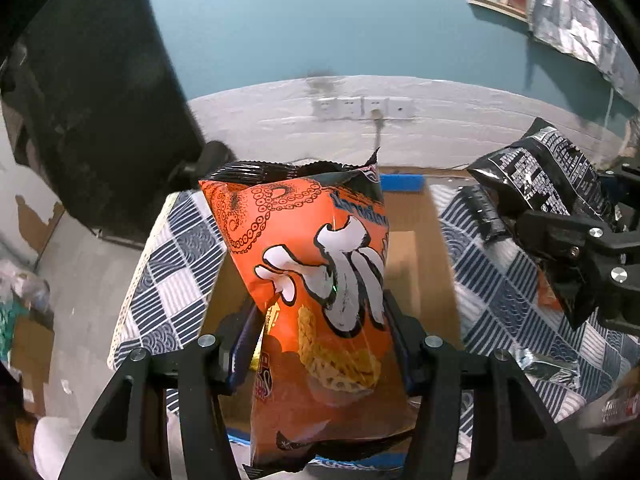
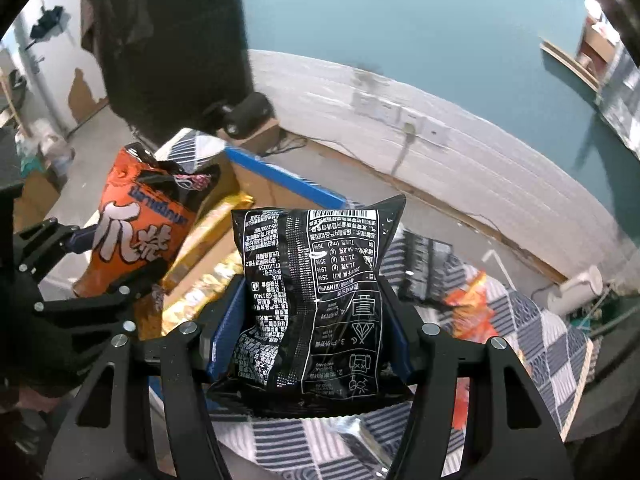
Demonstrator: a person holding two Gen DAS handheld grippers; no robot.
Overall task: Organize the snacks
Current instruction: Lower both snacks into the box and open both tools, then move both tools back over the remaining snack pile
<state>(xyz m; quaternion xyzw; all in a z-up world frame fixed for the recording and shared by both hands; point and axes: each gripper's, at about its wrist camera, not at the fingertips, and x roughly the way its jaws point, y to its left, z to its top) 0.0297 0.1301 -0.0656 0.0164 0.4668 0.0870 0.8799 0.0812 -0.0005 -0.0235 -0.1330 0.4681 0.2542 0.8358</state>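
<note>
My left gripper [image 1: 324, 336] is shut on an orange snack bag [image 1: 320, 280] with an octopus print, held upright above an open cardboard box [image 1: 404, 248]. My right gripper [image 2: 312, 328] is shut on a black snack bag [image 2: 312, 300] with its white-printed back facing the camera. In the left wrist view the black bag [image 1: 536, 184] and right gripper [image 1: 560, 248] hang at the right, over the checked cloth. In the right wrist view the orange bag [image 2: 136, 232] and left gripper [image 2: 80, 280] sit at the left, over the box [image 2: 280, 184], where gold packets [image 2: 208, 240] lie.
A blue-and-white checked cloth [image 1: 172, 272] covers the table around the box. More snack packs lie on the cloth [image 2: 532, 320]: a black one [image 2: 424, 268], an orange one [image 2: 468, 300] and a silver one [image 1: 548, 364]. A dark monitor [image 1: 100, 120] stands at the back left before a wall with sockets [image 1: 360, 106].
</note>
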